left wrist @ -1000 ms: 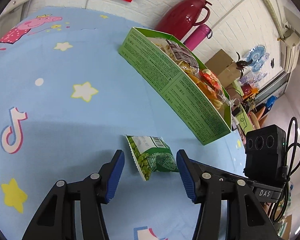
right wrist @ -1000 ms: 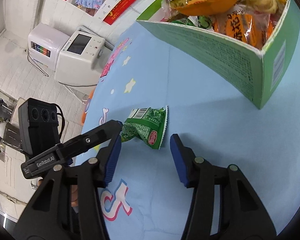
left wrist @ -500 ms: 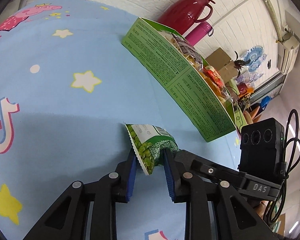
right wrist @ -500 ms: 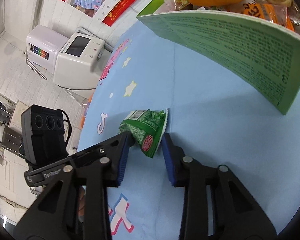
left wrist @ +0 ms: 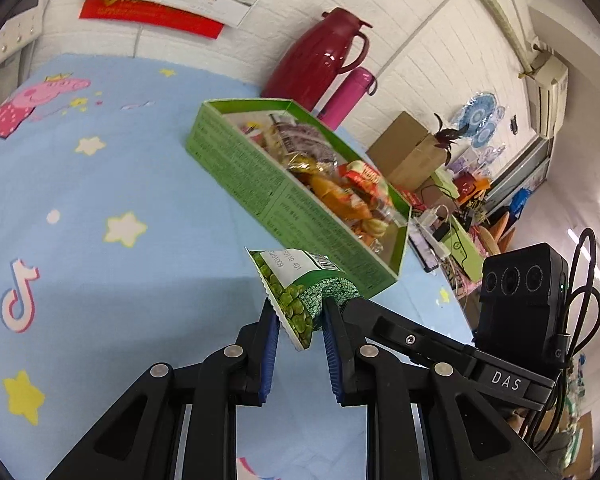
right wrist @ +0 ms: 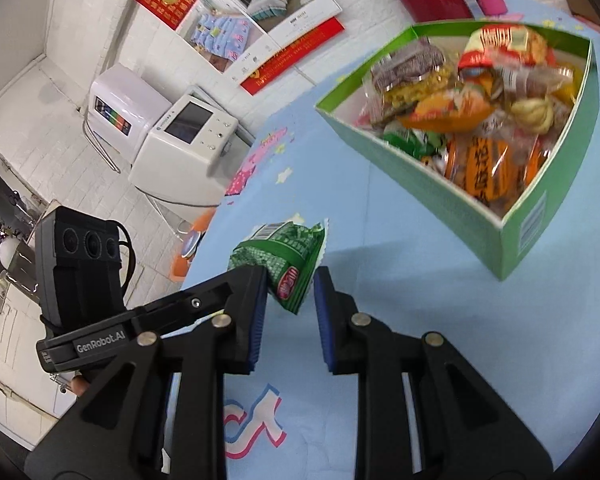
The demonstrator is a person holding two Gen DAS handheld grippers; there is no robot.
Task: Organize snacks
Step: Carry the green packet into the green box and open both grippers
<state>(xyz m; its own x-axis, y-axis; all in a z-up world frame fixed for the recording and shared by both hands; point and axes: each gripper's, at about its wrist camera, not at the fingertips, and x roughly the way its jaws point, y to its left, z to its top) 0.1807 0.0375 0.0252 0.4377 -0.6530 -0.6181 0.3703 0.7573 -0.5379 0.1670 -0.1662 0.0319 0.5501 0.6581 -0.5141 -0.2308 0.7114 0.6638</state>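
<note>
Both grippers, left and right, clamp pea packet near green box; carry level, drop inside.

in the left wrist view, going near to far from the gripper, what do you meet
left gripper → pea packet pinched in it → green snack box → pink flask → red jug by the wall
</note>
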